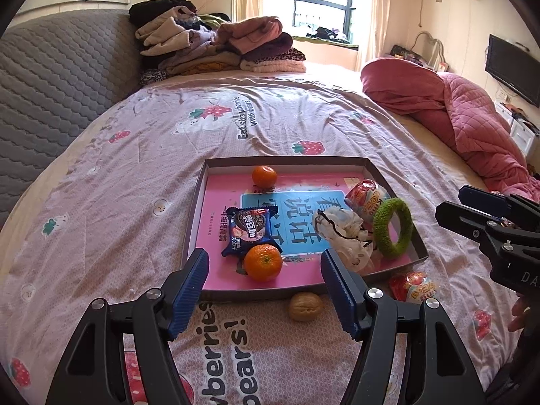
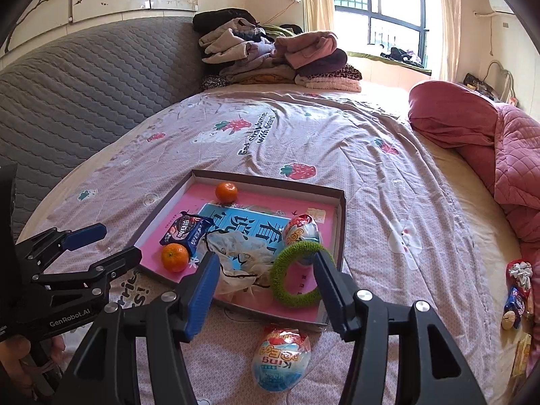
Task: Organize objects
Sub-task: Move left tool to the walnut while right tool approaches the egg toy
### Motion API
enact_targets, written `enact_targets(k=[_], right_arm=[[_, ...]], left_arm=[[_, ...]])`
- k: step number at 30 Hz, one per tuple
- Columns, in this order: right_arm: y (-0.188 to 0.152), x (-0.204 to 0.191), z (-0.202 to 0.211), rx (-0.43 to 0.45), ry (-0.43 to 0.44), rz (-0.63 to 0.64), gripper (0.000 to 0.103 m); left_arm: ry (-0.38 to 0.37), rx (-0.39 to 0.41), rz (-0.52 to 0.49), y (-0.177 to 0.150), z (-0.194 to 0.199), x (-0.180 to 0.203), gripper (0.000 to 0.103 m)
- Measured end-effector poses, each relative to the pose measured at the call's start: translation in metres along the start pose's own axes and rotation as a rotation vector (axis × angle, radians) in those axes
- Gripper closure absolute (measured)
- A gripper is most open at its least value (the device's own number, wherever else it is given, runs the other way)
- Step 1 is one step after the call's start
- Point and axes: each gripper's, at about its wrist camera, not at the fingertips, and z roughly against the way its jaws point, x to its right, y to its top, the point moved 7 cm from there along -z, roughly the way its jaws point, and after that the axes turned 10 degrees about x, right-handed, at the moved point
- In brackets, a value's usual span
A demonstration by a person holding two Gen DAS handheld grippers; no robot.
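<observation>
Both the left gripper [image 1: 265, 295] and right gripper [image 2: 266, 288] hung wide open and empty above a shallow pink-floored box [image 1: 290, 162] that held tangerines, snacks and a fuzzy green ring [image 2: 298, 275].

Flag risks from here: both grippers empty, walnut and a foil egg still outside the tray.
1. The brown walnut is round and lies on soft bedding; pads could squirt it away.
2. The foil-wrapped toy egg sits close to the shallow cardboard tray; reaching may nudge the wall.
3. The fuzzy green ring leans near the corner and could tip out.
</observation>
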Motion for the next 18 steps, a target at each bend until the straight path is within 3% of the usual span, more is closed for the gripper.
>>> enact_targets(k=[18], right_arm=[[-0.026,-0.004,0.034,0.017,-0.028,0.018,0.041]], left_arm=[[-0.007,0.014,0.001,-0.008,0.023,0.010,0.032]])
